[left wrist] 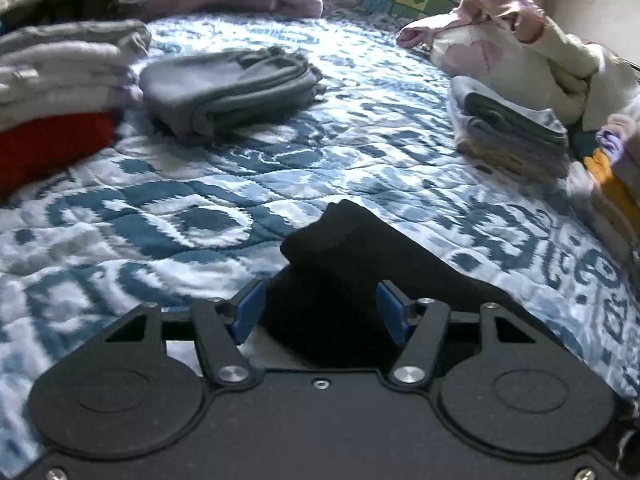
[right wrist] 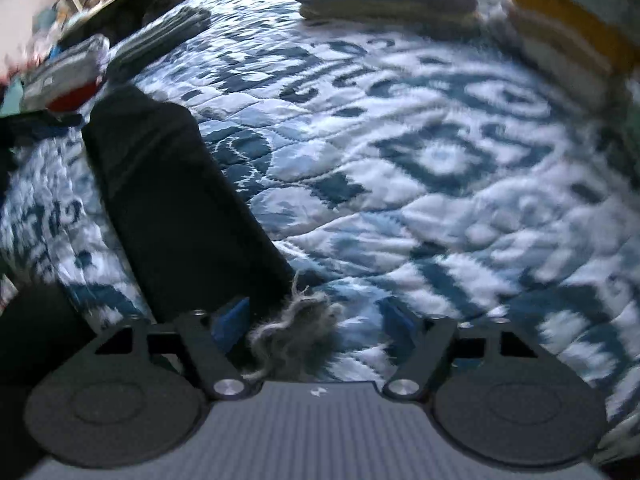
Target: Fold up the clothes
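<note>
Much of the folding looks done, judging by how the bed is laid out: on the blue-and-white patterned quilt sit a tall stack of folded grey and white garments with a red one at the bottom, a folded grey garment lying on its own, and a low stack of folded grey and beige cloths, with a further stack showing yellow and pale layers at the right edge. What seems left is the rumpled heap of pink and cream clothes at the far right, which is not folded, and the long black fabric garment in hand. That black piece lies on the quilt, near the person, and runs back between the blue pads of the left gripper; the jaws stand fairly wide, and I cannot tell whether they press the cloth or merely straddle it. The right gripper is spread, with only a tuft of grey fuzz between its pads, and the black piece passes just beside its left finger. Both views are blurred, the black cloth shows no seams, so its kind and fold state are unclear, and its near end is hidden under the grippers.
</note>
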Demonstrator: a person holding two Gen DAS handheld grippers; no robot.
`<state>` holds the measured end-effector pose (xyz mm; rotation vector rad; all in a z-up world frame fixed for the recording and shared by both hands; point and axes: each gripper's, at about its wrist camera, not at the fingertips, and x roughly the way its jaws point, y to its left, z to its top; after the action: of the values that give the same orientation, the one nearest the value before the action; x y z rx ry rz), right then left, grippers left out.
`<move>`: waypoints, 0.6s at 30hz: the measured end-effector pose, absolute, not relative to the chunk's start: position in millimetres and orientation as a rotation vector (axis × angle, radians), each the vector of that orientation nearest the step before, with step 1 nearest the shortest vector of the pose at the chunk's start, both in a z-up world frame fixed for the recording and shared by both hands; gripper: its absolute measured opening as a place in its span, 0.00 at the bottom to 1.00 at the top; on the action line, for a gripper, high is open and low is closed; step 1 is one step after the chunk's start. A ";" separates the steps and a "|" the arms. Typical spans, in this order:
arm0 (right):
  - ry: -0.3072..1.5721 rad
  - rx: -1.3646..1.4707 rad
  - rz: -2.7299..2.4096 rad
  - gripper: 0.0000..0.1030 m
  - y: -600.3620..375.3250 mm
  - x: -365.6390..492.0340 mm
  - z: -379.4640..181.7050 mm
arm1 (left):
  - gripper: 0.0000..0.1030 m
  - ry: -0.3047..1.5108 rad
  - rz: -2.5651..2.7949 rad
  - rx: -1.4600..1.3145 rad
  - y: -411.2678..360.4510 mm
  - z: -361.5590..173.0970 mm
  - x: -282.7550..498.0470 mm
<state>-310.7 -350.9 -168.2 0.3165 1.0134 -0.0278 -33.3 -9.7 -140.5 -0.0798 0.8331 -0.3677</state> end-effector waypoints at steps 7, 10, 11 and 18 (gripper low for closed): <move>0.972 0.384 -0.004 0.18 -351.0 -301.7 -175.1 | 0.20 0.861 -0.392 -0.135 -12.2 -156.6 -17.9; 0.967 0.413 0.020 0.14 -352.5 -296.7 -174.0 | 0.14 0.825 -0.419 -0.158 -8.4 -146.5 -31.2; 0.963 0.411 0.022 0.14 -353.6 -296.3 -171.7 | 0.14 0.812 -0.421 -0.159 -7.0 -141.6 -36.2; 0.826 0.405 0.023 0.12 -376.1 -288.3 -112.6 | 0.14 0.700 -0.401 -0.238 25.3 -94.3 -95.7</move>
<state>-288.3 -376.1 -112.6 0.4049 0.8259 0.0228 -95.7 25.3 -94.3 -0.2382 0.6997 -0.4013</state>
